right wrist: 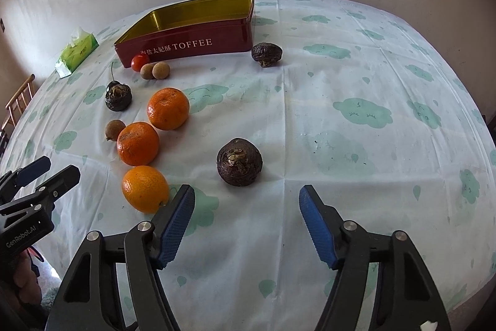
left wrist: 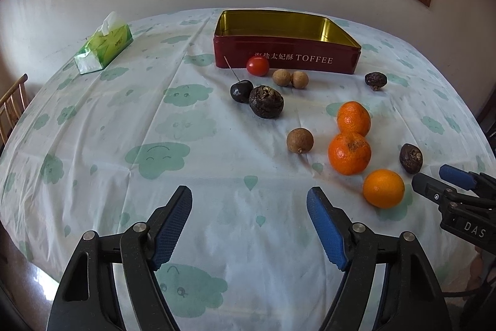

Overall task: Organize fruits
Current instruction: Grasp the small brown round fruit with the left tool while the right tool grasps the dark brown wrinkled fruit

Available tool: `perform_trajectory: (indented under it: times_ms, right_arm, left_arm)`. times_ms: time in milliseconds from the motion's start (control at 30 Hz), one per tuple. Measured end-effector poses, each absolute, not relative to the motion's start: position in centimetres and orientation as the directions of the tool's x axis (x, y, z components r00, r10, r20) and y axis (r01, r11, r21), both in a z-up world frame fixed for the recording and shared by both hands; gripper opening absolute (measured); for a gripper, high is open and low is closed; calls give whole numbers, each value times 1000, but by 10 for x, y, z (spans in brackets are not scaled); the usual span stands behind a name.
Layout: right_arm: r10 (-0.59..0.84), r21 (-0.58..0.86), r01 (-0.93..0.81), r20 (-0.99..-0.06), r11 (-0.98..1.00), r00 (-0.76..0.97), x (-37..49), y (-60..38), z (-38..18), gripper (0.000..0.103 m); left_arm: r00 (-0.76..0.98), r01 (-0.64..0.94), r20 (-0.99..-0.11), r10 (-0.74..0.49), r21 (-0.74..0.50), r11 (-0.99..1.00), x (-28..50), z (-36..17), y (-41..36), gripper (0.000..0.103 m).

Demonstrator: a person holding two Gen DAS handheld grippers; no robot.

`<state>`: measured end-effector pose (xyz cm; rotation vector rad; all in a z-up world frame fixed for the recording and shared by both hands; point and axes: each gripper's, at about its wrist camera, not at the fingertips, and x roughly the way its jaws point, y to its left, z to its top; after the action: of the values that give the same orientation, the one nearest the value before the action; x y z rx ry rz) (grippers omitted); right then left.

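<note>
The red tin sits open at the far side of the worktop, its gold inside bare as far as the visible part goes; no fruit shows in it. White lettering on its front wall reads "TOFFEE" after some Chinese characters.

All the fruit lies loose on the cloud-print cloth. Right against the tin's front is a cherry tomato, with two longans touching each other just beside it. A dark cherry with a long stem leans against a wrinkled dark fruit. Nearer, three oranges run in a loose line, the far two touching, and a third longan sits just beside the middle one. Another dark wrinkled fruit lies directly ahead of the right gripper, nothing between them. A shrivelled dark fruit rests near the tin's right corner.

The right gripper's jaws are spread wide and hold nothing; its left finger sits just beside the nearest orange. The left gripper is likewise spread wide over bare cloth, grasping nothing. From the right wrist view its body reads "GenRobot.AI"; the other gripper's body shows "DAS".

A green tissue pack lies at the far left, well apart from the fruit, and a wooden chair stands past the worktop's left edge.
</note>
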<state>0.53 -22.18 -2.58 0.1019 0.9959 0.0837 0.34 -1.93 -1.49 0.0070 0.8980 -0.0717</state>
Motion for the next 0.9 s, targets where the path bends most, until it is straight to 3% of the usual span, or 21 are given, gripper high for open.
perform_trajectory:
  times_ms: [367, 600, 900]
  right_arm:
    - [105, 90, -53, -841, 995, 530, 20, -218, -36, 59]
    - [96, 66, -74, -833, 995, 545, 30, -216, -36, 46]
    - [92, 53, -87, -827, 995, 555, 39, -216, -37, 41]
  left_arm:
    - [587, 152, -799, -130, -49, 987, 23, -25, -32, 61]
    - [572, 174, -806, -152, -62, 983, 36, -31, -35, 60]
    - [580, 198, -800, -153, -44, 979, 54, -35, -45, 59]
